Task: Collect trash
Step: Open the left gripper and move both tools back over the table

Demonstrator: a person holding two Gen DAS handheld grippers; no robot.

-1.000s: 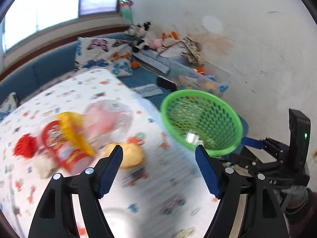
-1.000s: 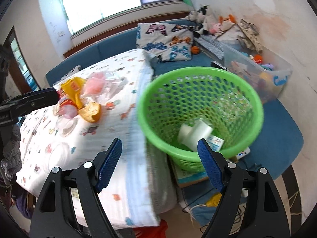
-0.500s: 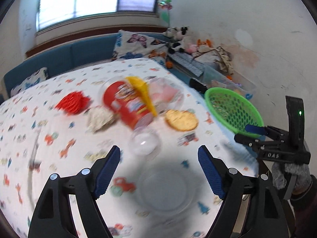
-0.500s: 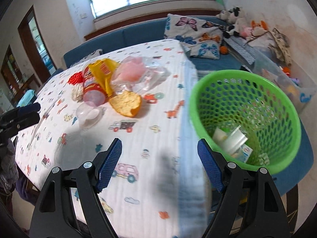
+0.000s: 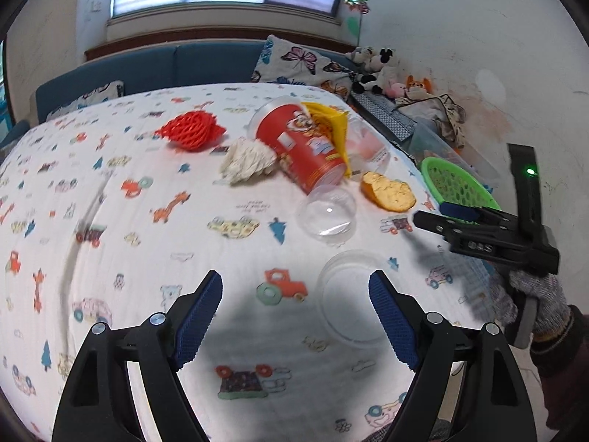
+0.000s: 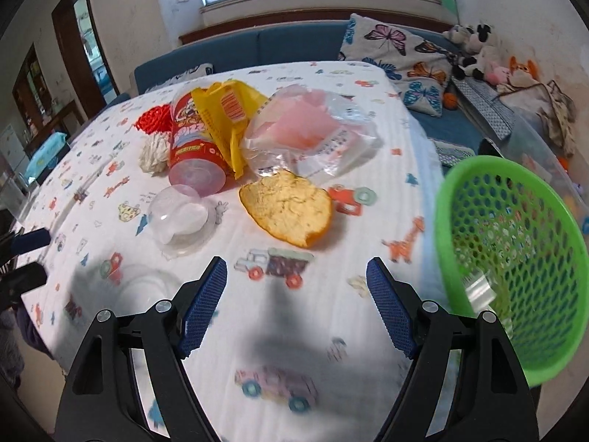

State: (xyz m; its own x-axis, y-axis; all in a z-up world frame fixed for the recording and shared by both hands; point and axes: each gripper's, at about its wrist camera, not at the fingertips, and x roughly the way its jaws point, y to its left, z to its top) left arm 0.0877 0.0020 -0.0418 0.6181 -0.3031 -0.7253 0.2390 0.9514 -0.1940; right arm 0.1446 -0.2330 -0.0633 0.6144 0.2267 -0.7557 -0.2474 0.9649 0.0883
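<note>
Trash lies on the printed tablecloth (image 5: 110,221): a red foam net (image 5: 191,134), a white crumpled tissue (image 5: 248,162), a tipped red cup (image 5: 302,147) with a yellow wrapper (image 5: 329,125), a clear bag (image 6: 309,136) with pink inside, an orange peel (image 6: 291,210), a clear dome lid (image 5: 327,213) and a flat clear lid (image 5: 353,294). My left gripper (image 5: 296,294) hovers open and empty, the flat lid just inside its right finger. My right gripper (image 6: 296,280) is open and empty, short of the peel. The green basket (image 6: 508,250) holds white trash (image 6: 478,291).
The basket stands off the table's right edge. A blue sofa (image 6: 294,44) with butterfly cushions (image 6: 397,51), soft toys (image 5: 375,66) and a clear storage box (image 5: 441,143) line the far and right sides. A gloved hand (image 5: 533,298) holds the right gripper at the table's right edge.
Both grippers swung left, away from the green basket and over the table. The trash pile now lies ahead of both, and the basket has slid to the right edge of each view.
</note>
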